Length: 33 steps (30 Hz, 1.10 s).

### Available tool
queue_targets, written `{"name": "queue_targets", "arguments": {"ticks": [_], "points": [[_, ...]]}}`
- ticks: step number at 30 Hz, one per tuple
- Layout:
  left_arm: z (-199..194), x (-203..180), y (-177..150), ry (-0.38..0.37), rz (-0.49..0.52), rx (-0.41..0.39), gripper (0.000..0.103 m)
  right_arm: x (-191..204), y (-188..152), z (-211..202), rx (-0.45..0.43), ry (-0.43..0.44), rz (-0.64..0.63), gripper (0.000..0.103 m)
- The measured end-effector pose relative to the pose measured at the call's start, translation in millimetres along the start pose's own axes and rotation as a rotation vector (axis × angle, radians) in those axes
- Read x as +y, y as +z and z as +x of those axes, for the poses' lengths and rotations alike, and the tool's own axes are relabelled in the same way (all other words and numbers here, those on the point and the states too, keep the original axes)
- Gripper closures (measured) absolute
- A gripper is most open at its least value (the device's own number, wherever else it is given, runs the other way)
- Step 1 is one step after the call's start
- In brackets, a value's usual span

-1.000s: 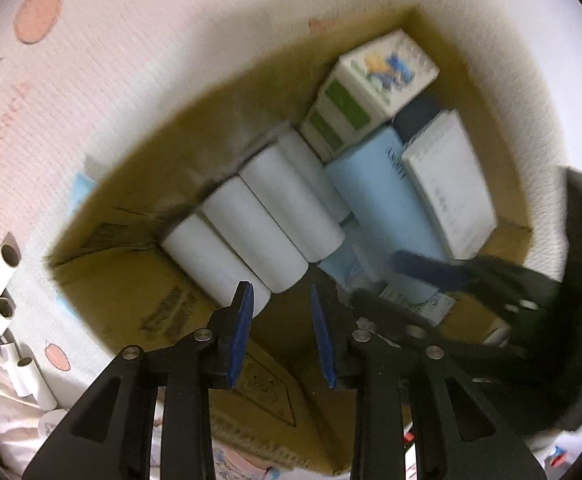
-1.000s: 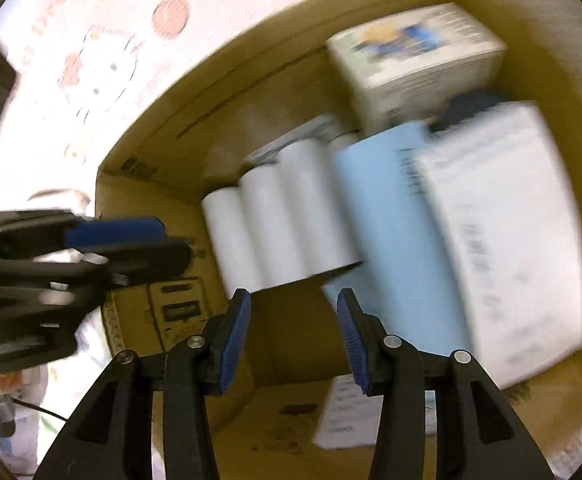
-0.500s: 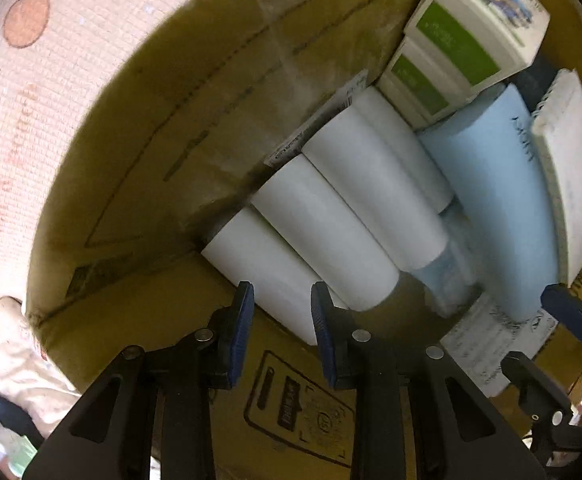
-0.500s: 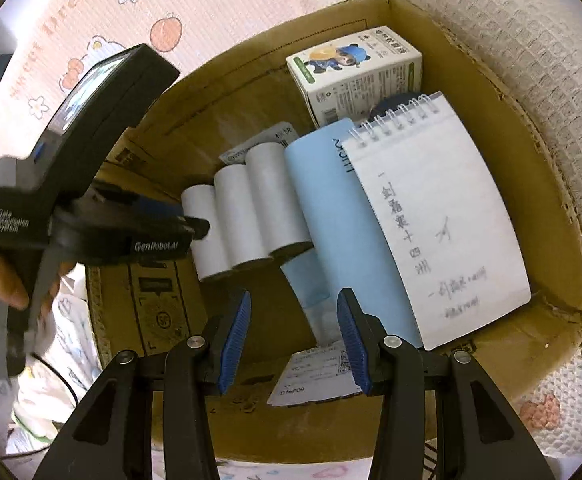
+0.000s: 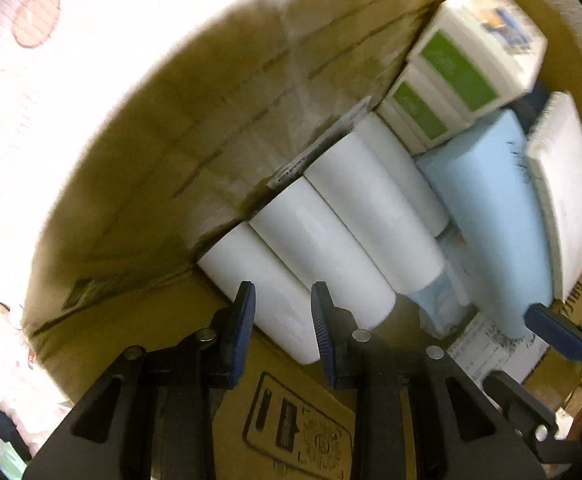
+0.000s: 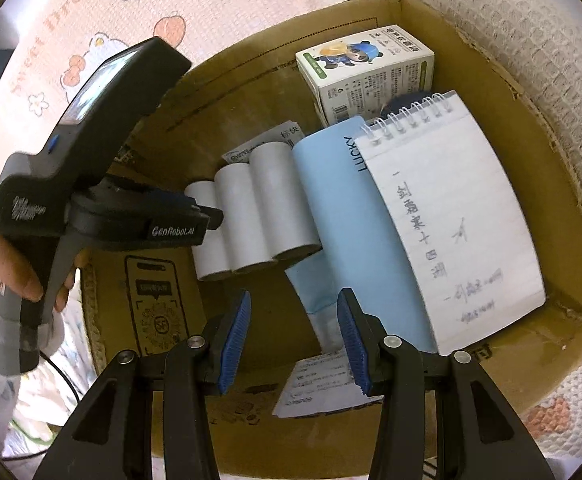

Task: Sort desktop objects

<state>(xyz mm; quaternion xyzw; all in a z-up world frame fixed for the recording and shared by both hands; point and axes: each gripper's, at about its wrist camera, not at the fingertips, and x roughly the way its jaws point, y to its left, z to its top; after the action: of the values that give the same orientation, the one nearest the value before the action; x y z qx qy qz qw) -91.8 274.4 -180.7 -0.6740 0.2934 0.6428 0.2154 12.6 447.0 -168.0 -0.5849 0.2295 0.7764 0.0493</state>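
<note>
Your left claw [image 5: 281, 312] hangs over the cardboard box [image 6: 539, 120], pointing down at the nearest of the white paper rolls [image 6: 259, 208]; its pads stand apart with nothing pressed between them. Your right claw [image 6: 293, 340] hovers above the near side of the box, jaws likewise apart and empty.

The rolls lie on their sides, packed side by side against the left wall of the box. In the right wrist view their long axes run from the far wall toward you, open ends facing the near side. Touching them on the right lies a light blue packet [image 6: 347, 216] printed "LUCKY", its length parallel to the rolls. A spiral notepad [image 6: 451, 232] rests on that packet, coil at the far end, with handwritten characters running down the page. In the far corner sits a white carton [image 6: 367, 76] with a cartoon panda and green panels. A printed slip [image 6: 319, 384] lies on the box floor near your right claw.

The body of the left tool reads "GenRobot.AI". Your hand [image 6: 7, 276] grips its handle.
</note>
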Motion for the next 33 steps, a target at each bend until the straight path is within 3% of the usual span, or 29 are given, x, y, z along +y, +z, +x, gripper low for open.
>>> {"name": "queue_targets", "arguments": {"ticks": [4, 6, 8, 12, 17, 20, 24, 26, 31, 33], "points": [[-42.0, 4.1, -25.1, -0.054, 0.01, -0.117, 0.069, 6.8, -0.5, -0.3, -0.003, 0.011, -0.002, 0.061], [-59.4, 10.3, -38.7, -0.096, -0.003, -0.168, 0.055, 12.0, -1.9, -1.4, -0.003, 0.008, -0.009, 0.061], [-79.6, 20.2, -56.7, -0.16, -0.029, -0.251, 0.047, 17.7, -3.1, -1.7, -0.005, 0.004, -0.015, 0.061], [-109.1, 20.7, -69.6, -0.196, -0.016, -0.399, 0.047, 32.1, -5.9, -4.4, -0.003, 0.0, -0.035, 0.061], [-109.3, 50.2, -99.0, -0.211, 0.063, -0.668, 0.047, 49.5, -10.8, -7.2, -0.002, -0.007, -0.053, 0.061], [-112.5, 57.5, -131.2, -0.182, 0.091, -0.774, 0.057, 64.0, -12.2, -11.0, -0.018, -0.008, -0.063, 0.061], [-87.7, 65.0, -164.1, -0.187, 0.084, -0.785, 0.08, 89.8, -12.9, -14.6, -0.043, 0.0, -0.094, 0.061], [-72.0, 80.3, -179.3, -0.231, 0.006, -0.766, 0.088, 103.5, -13.9, -15.1, -0.052, -0.002, -0.115, 0.061], [-40.2, 132.7, -211.8, -0.302, -0.221, -0.736, 0.094, 135.5, -12.3, -11.2, -0.041, 0.022, -0.157, 0.061], [-33.7, 150.6, -223.5, -0.293, -0.283, -0.75, 0.094, 148.0, -11.5, -9.7, -0.041, 0.017, -0.181, 0.061]]}}
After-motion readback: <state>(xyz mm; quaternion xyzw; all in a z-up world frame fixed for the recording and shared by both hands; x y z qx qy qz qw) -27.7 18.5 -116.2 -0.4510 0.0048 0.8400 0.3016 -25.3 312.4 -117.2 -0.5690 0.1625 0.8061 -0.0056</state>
